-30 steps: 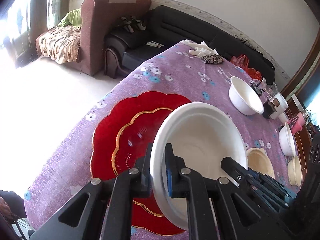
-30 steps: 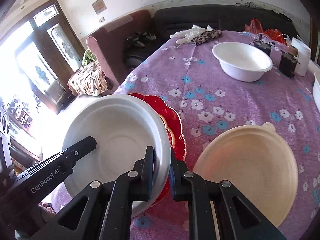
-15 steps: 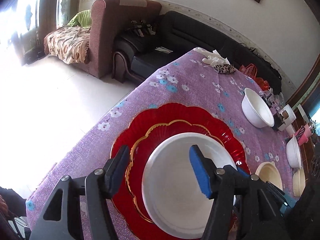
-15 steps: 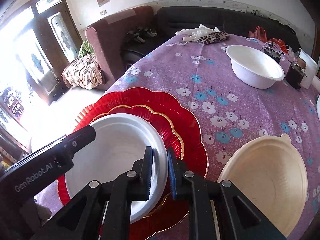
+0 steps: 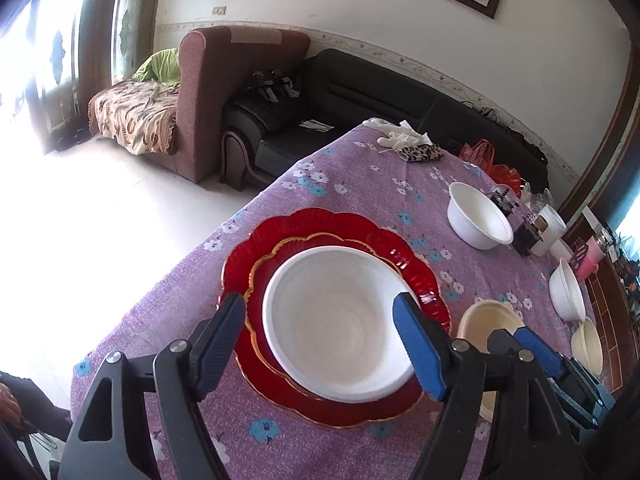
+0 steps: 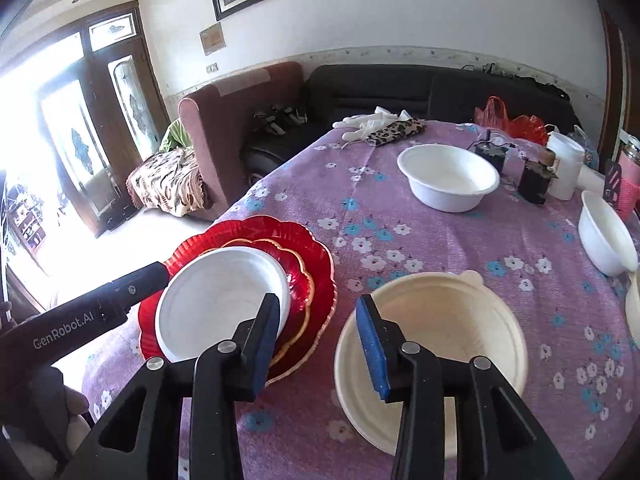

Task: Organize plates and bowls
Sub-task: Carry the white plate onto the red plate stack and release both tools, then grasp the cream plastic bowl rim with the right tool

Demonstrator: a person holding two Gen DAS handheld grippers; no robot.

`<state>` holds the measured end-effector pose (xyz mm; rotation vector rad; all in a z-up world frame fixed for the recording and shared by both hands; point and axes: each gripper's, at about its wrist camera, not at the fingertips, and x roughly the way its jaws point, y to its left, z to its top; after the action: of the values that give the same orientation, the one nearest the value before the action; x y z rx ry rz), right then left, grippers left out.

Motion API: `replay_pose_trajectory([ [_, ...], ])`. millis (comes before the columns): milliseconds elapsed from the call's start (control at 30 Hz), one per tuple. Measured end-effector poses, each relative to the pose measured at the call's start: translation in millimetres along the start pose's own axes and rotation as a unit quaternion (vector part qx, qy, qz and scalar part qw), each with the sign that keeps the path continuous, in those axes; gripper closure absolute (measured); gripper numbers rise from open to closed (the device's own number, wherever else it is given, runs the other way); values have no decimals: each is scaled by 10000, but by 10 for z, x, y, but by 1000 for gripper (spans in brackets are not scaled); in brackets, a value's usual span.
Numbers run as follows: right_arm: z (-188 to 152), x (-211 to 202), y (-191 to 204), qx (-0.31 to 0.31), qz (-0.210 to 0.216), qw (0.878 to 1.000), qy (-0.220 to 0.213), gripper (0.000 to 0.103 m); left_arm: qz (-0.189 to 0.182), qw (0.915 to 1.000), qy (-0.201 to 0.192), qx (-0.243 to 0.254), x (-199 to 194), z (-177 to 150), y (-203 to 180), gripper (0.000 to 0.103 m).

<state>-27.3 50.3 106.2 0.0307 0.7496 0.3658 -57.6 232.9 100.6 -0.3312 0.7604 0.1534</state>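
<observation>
A white plate lies on a small red plate, which lies on a large scalloped red plate. The stack also shows in the right wrist view. My left gripper is open and empty above the white plate. My right gripper is open and empty between the stack and a cream bowl. The cream bowl also shows in the left wrist view.
The table has a purple flowered cloth. White bowls stand further back, with small containers and a pink cup at the far right. Gloves and a leopard pouch lie at the far edge. Sofas stand beyond.
Both grippers held the white plate by its rim, set it down on the red plates, then opened. The left let go first, the right after, and both have drawn back.
</observation>
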Motion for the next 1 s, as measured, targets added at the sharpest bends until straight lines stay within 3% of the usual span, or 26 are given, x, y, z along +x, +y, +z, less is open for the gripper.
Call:
replay_pose_trajectory([
  [200, -280, -425, -629, 385, -475, 9980, -162, 57, -124, 9993, -201, 301, -208, -193, -328, 27],
  [333, -374, -498, -1228, 1037, -892, 9906, -35, 57, -262, 9985, -126, 453, -193, -292, -521, 27],
  [467, -375, -329, -1558, 1501, -703, 9857, 291, 57, -362, 9981, 8, 506, -154, -349, -631, 27],
  [667, -379, 89, -1505, 1897, -111, 9786, 785, 57, -326, 9978, -44, 571, -215, -351, -655, 27],
  [700, -379, 150, -1492, 1960, -63, 9768, 863, 65, -314, 9979, -43, 561, -216, -341, -645, 27],
  [733, -383, 197, -1491, 2034, -21, 9746, 938, 86, -309, 9980, -27, 554, -216, -338, -636, 27],
  [900, -437, 147, -1545, 2109, -28, 9725, 990, 92, -352, 9977, 17, 578, -174, -336, -652, 27],
  [1000, -497, 19, -1680, 2166, -102, 9706, 1044, 92, -577, 9962, 169, 636, -121, -350, -742, 27],
])
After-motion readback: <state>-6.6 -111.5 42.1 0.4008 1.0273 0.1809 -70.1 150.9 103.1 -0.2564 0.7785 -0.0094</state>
